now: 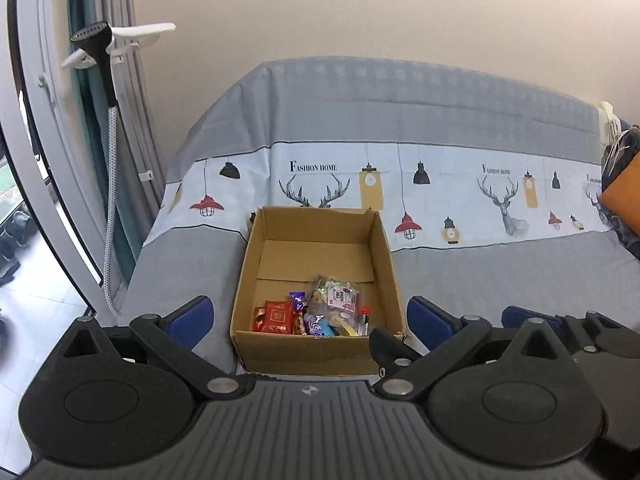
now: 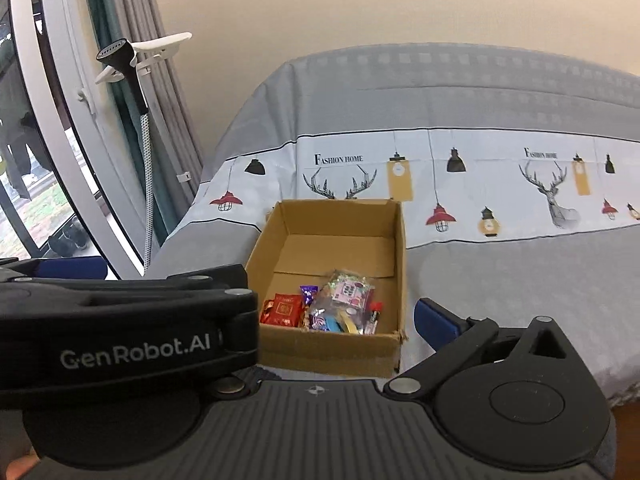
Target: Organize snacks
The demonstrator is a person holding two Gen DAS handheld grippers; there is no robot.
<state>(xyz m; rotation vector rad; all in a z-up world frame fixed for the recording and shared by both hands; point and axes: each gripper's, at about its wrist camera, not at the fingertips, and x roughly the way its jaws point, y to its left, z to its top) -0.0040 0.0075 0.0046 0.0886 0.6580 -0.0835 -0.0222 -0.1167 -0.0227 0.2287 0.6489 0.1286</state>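
Grippers (image 1: 310, 320) (image 2: 434, 316) wide apart, empty, above snack box (image 1: 316, 354).

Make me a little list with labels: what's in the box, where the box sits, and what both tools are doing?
box: open cardboard box on the grey bedspread
in the box: a pile of snack packets at the near end, a red packet on the left; far end bare
left tool: open, empty
right tool: open, empty, beside the box
snacks outside the box: none seen
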